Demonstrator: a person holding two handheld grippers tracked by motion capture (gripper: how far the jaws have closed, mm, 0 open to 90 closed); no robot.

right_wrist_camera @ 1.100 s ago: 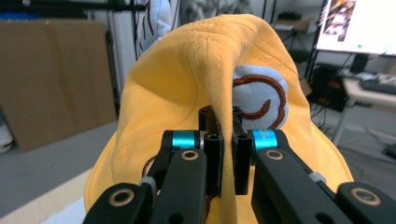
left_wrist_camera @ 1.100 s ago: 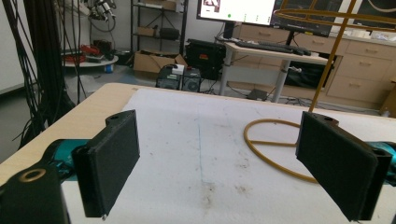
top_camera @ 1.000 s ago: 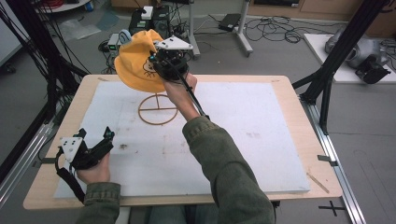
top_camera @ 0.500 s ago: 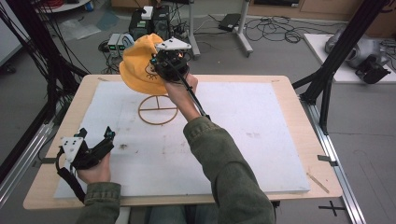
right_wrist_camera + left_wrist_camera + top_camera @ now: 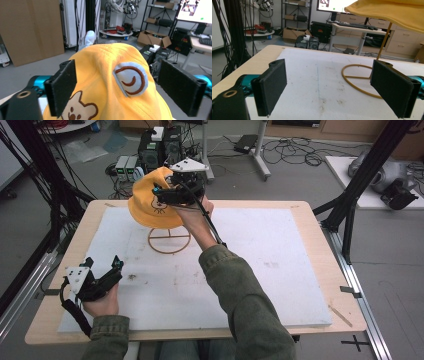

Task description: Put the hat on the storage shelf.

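Now the right gripper [image 5: 117,87], its jaws spread wide, has released the yellow hat [image 5: 150,202], which sits draped on the wire stand [image 5: 169,240], while the left gripper [image 5: 100,279] stays open, idle near the table [image 5: 310,215] edge.

Setting was a robotics or research lab. Black frame posts [image 5: 47,190] flanked the foam-topped table [image 5: 310,227]; loose cables [image 5: 295,152] ran over the grey floor. Equipment shelves [image 5: 295,17], cardboard boxes [image 5: 152,38] and a lit monitor [image 5: 332,5] stood behind.
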